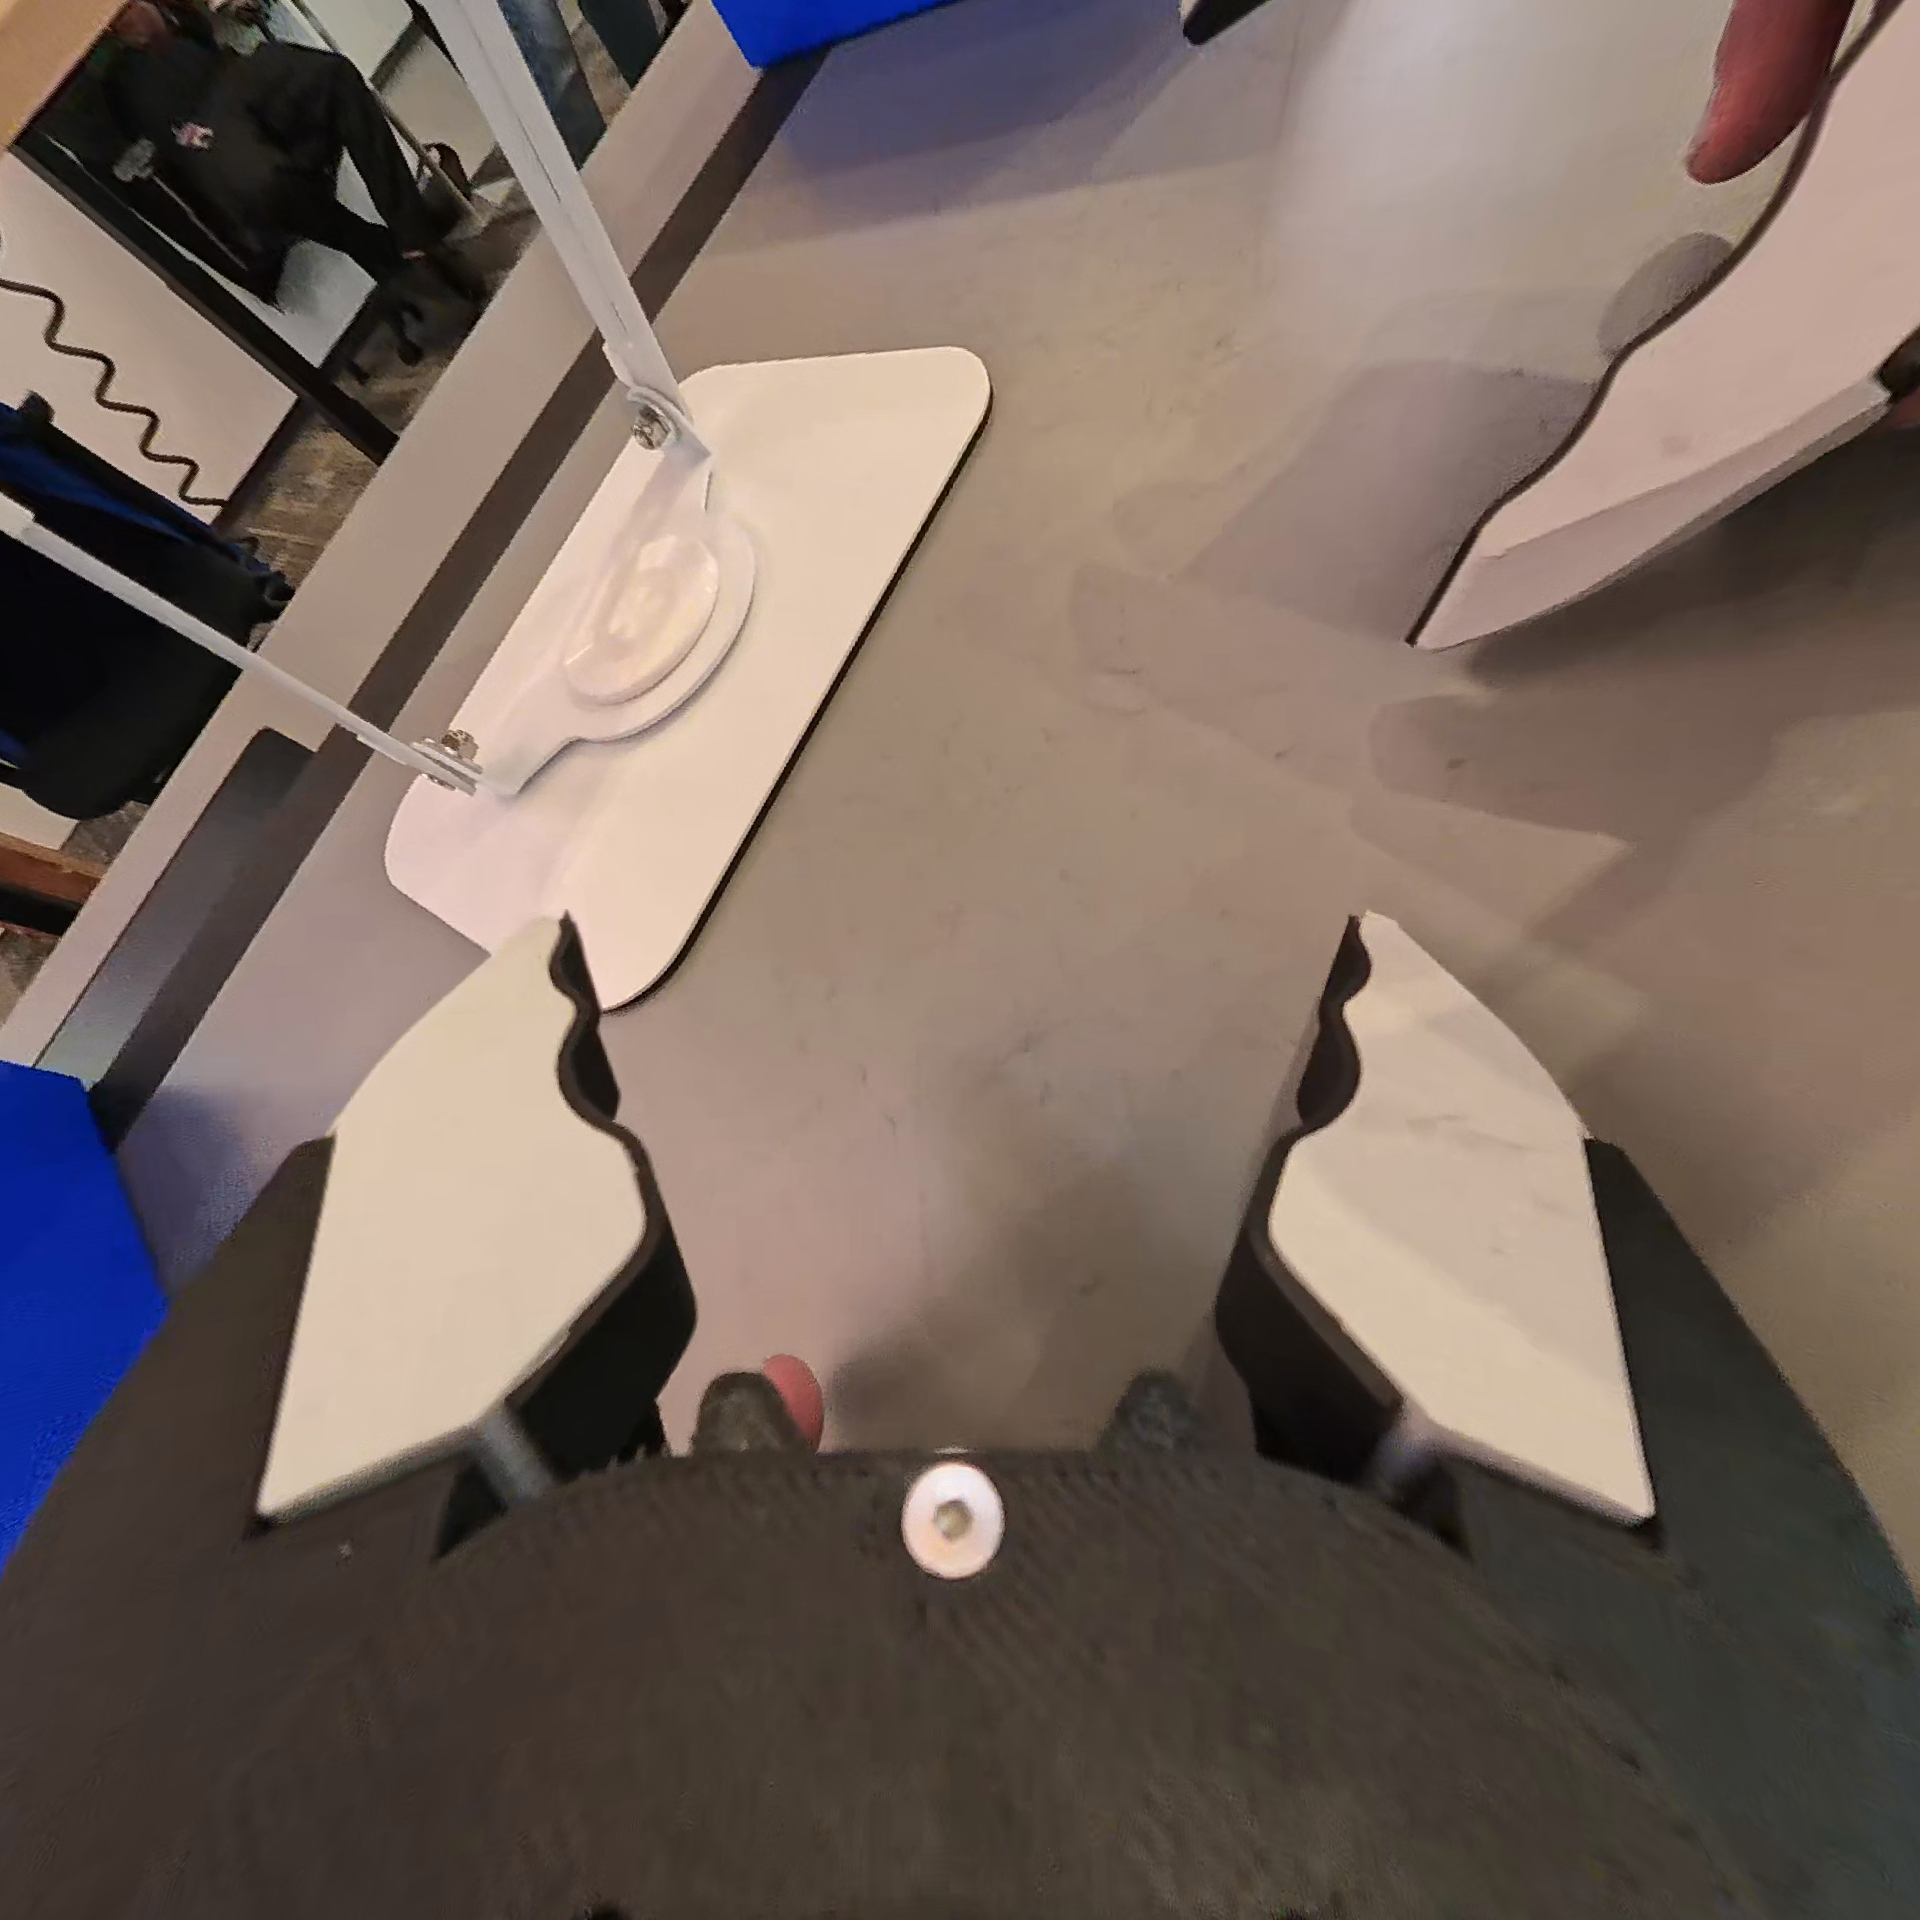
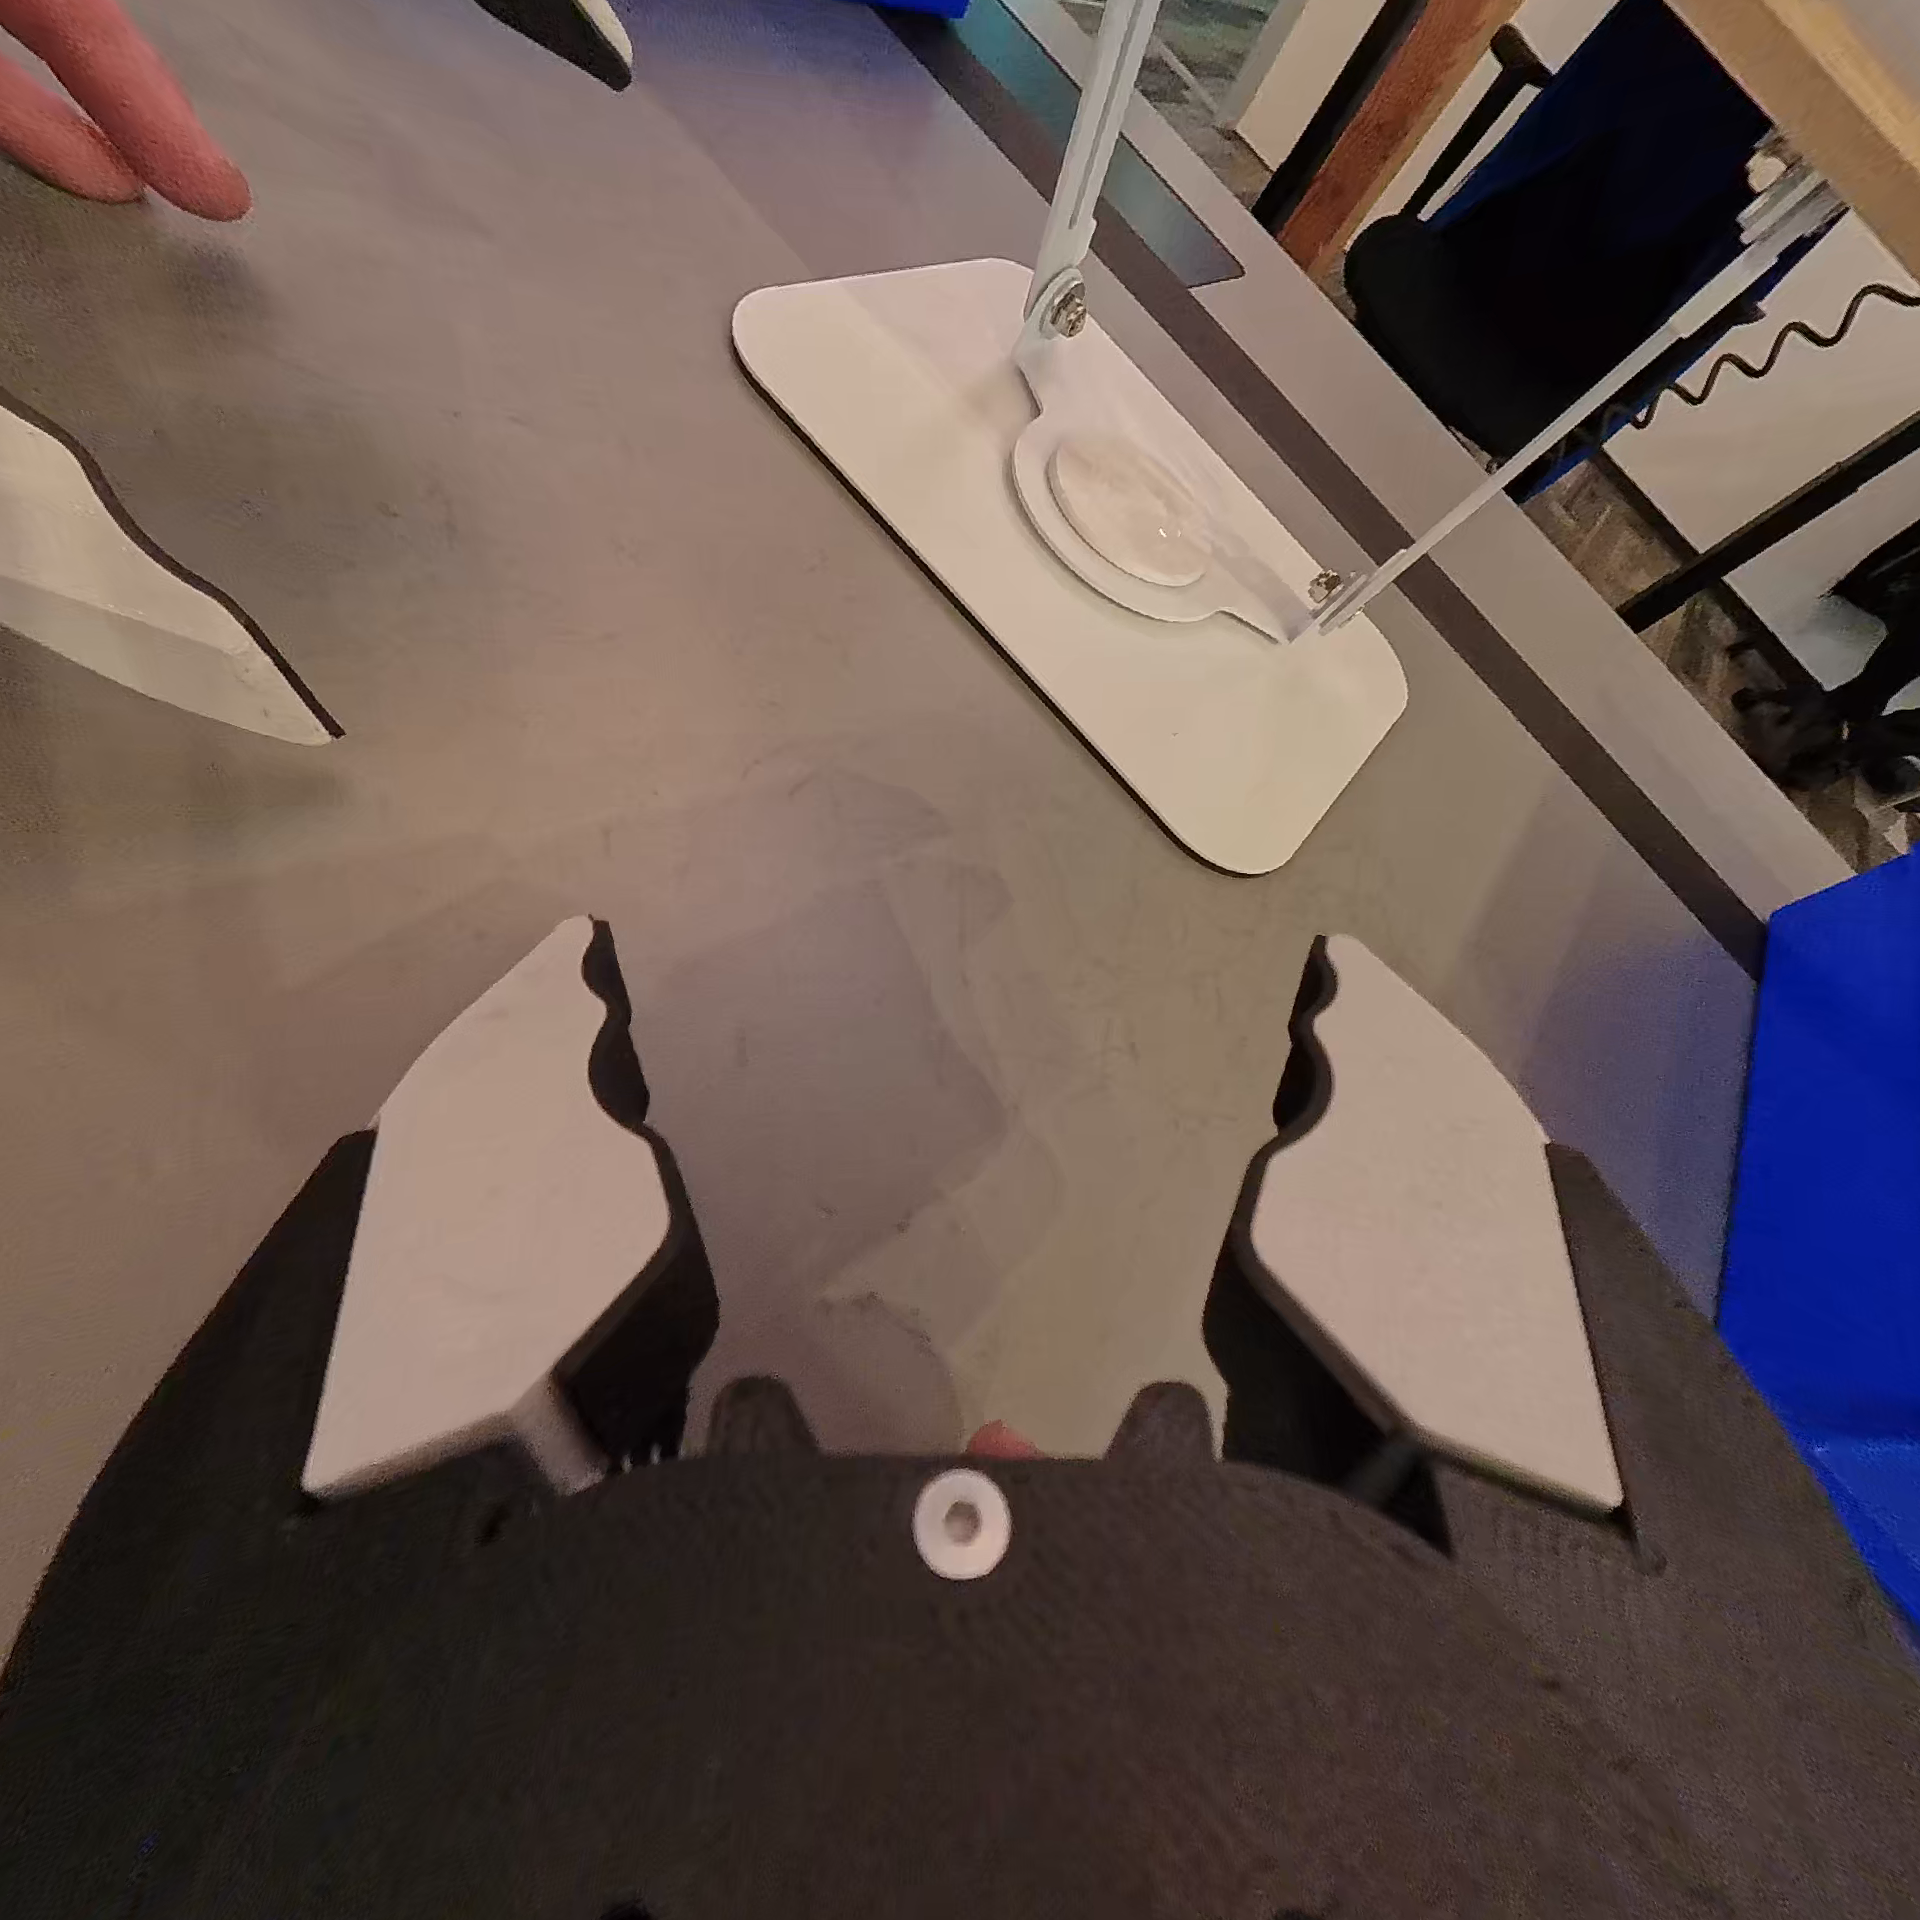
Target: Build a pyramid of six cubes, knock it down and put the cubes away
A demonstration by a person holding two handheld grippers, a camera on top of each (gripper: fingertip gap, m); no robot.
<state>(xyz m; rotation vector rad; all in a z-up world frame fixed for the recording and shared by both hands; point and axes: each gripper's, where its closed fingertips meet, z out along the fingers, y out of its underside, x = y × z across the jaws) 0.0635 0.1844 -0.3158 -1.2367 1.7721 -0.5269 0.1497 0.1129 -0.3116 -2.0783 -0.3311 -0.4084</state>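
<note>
No cube shows clearly in either view. My left gripper (image 1: 958, 925) is open, and only bare grey table (image 1: 1039, 748) lies between its white fingers. My right gripper (image 2: 956, 930) is open too, with only bare table (image 2: 623, 520) between its fingers. One finger of the right gripper (image 1: 1662, 468) shows at the right of the left wrist view. One finger of the left gripper (image 2: 135, 603) shows at the left of the right wrist view. The two grippers face each other across the table.
A white stand base (image 1: 727, 644) with thin white arms lies on the table near its edge; it also shows in the right wrist view (image 2: 1091, 540). Blue objects sit at the frame edges (image 1: 62, 1299) (image 2: 1829, 1195). A person's fingers (image 1: 1766, 83) (image 2: 125, 125) show by the grippers.
</note>
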